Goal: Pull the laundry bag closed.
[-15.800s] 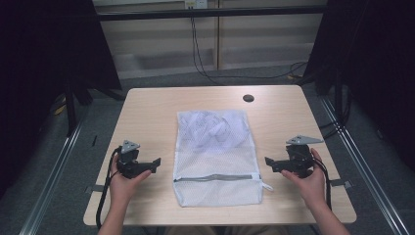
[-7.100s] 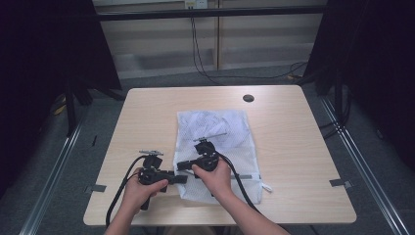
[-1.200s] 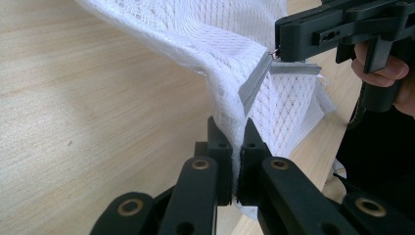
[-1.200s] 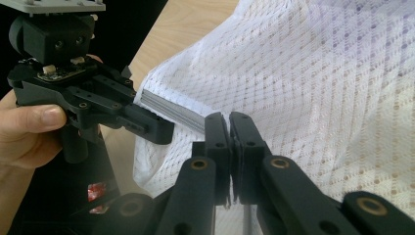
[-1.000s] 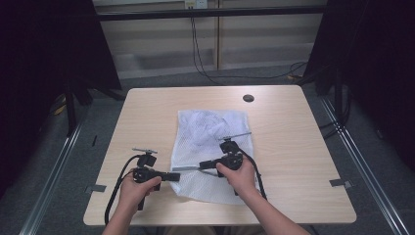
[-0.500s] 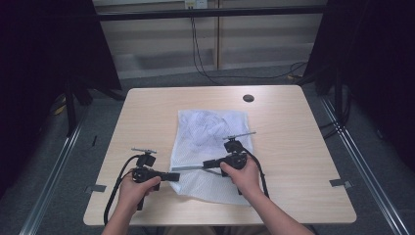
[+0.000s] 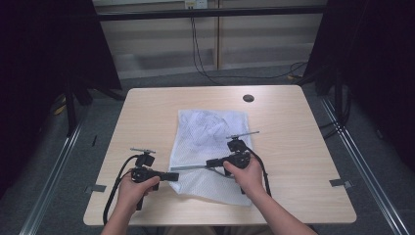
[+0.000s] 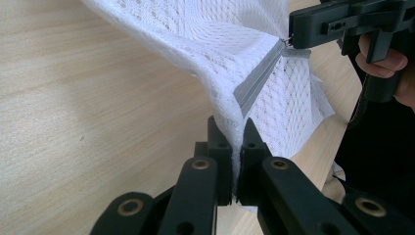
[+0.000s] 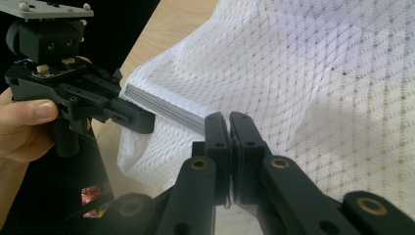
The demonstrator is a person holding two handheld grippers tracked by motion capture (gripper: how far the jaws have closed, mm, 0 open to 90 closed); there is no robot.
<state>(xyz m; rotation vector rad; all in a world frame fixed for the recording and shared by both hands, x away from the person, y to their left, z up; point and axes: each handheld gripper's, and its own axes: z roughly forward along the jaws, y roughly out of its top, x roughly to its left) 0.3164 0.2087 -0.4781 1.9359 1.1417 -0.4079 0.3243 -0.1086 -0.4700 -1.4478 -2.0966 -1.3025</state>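
- Left gripper (image 8: 236, 161), lower centre of the left gripper view: clenched on the near left corner of the mesh laundry bag (image 8: 235, 49), fabric pinched between the pads at the end of the grey zipper (image 8: 257, 81).
- Right gripper (image 9: 229, 128), lower centre of the right gripper view: clenched at the zipper line, apparently on the slider or pull; exact part hidden between the jaws.
- Location of the bag in the high view: centre of the bench (image 7: 147, 112), near edge lifted between both grippers, far end lying flat toward the upper part of the frame.
- Risk, judged: fabric slipping out of the left gripper if the pull along the zipper outruns the pinch; cause, thin slick mesh held by a small bite.
- Risk, judged: slider jamming on mesh drawn into the teeth; cause, slack or a fold beside the zipper line.
- Risk, judged: whole bag dragged across the bench toward the right of the frame; cause, loss of counter-tension at the left corner.
- Orientation: long axis of the bag running near to far, bottom to top of the high view; zipper crossing it, left to right, near the bottom end, tilted slightly upward to the right.
- Small dark round insert (image 7: 248, 98) in the bench beyond the bag, upper centre, well apart.
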